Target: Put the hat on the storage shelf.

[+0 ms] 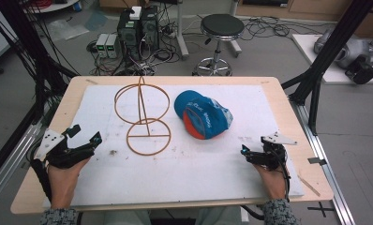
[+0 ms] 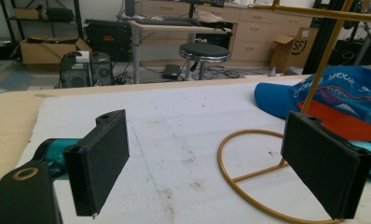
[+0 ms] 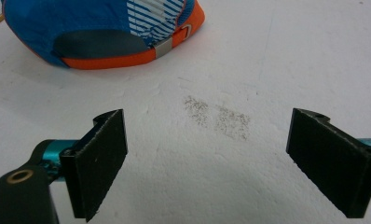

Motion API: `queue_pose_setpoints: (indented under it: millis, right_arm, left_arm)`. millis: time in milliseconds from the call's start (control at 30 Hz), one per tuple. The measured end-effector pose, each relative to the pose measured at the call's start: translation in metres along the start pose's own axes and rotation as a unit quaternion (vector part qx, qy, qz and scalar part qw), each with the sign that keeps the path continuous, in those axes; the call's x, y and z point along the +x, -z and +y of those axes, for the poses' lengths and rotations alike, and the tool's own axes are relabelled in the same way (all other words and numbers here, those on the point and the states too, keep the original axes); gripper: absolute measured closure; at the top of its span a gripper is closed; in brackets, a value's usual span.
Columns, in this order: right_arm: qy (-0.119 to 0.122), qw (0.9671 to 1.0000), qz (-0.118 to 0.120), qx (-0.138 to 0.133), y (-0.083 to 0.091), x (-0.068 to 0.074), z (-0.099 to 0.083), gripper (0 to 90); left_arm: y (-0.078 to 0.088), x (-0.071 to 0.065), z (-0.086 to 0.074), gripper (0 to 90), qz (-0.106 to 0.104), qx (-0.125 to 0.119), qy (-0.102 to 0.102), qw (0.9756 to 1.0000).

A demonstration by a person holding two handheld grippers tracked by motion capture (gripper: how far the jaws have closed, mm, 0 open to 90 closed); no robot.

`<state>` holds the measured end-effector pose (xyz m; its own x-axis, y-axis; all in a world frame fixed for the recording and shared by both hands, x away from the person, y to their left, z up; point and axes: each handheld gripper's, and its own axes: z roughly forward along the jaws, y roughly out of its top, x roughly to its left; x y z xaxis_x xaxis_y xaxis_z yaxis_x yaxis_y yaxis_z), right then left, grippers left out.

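A gold wire stand (image 1: pixel 142 112) with two rings stands on the white board (image 1: pixel 198 173), left of centre. Just to its right lies a blue and orange cap (image 1: pixel 203 115). My left gripper (image 1: pixel 86 133) rests at the board's near left, open and holding nothing. In the left gripper view its jaws (image 2: pixel 209 126) frame the stand's base ring and pole (image 2: pixel 322 70), with the cap (image 2: pixel 342 93) behind. My right gripper (image 1: pixel 254 146) sits at the near right, open. In the right gripper view its jaws (image 3: pixel 210 121) stand wide apart over bare board, the cap (image 3: pixel 104 28) farther ahead.
The board covers most of a wooden table (image 1: pixel 65 110). Beyond the far edge stand a black stool (image 1: pixel 221 28) and computer boxes (image 1: pixel 138 28) among cables. Black frame posts (image 1: pixel 325 61) rise at the table's right side. A grey smudge (image 3: pixel 216 116) marks the board.
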<state>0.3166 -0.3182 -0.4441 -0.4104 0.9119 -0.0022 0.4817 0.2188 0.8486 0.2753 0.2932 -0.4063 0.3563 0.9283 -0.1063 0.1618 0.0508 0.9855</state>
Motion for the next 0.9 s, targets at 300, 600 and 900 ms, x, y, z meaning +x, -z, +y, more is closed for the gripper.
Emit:
queue_pose_setpoints:
  millis: [300, 600, 900]
  right_arm:
    - [0.019, 0.9998, 0.003, -0.001, 0.002, 0.003, -0.003, 11.5]
    - [0.011, 0.9992, 0.011, -0.036, 0.008, 0.006, 0.003, 11.5]
    - [0.028, 0.9968, 0.024, -0.072, 0.001, 0.019, 0.030, 11.8]
  left_arm:
    - [-0.010, -0.003, 0.000, 15.3, -0.004, 0.004, 0.009, 0.9999]
    - [-0.014, -0.005, -0.002, 15.3, -0.012, 0.003, 0.013, 0.9998]
    - [-0.014, -0.005, 0.000, 15.4, -0.017, -0.003, 0.010, 0.9998]
